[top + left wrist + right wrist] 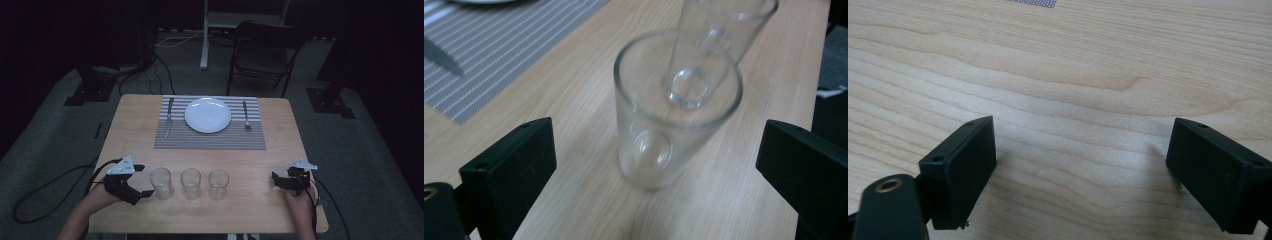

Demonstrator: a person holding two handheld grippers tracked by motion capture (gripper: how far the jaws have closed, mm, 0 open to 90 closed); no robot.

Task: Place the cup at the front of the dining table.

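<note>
I have the left gripper [142, 180] spread wide beside the leftmost glass [161, 183], which stands upright, mouth up, long axis vertical, near the desk's [135, 125] front edge. My right gripper [274, 180] rests open toward the front right corner.

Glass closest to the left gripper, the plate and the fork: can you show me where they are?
nearest glass [659, 145]: left gripper view, on its clear side wall.
plate [208, 115]: high view, on its white middle.
fork [246, 116]: high view, on its handle.
</note>
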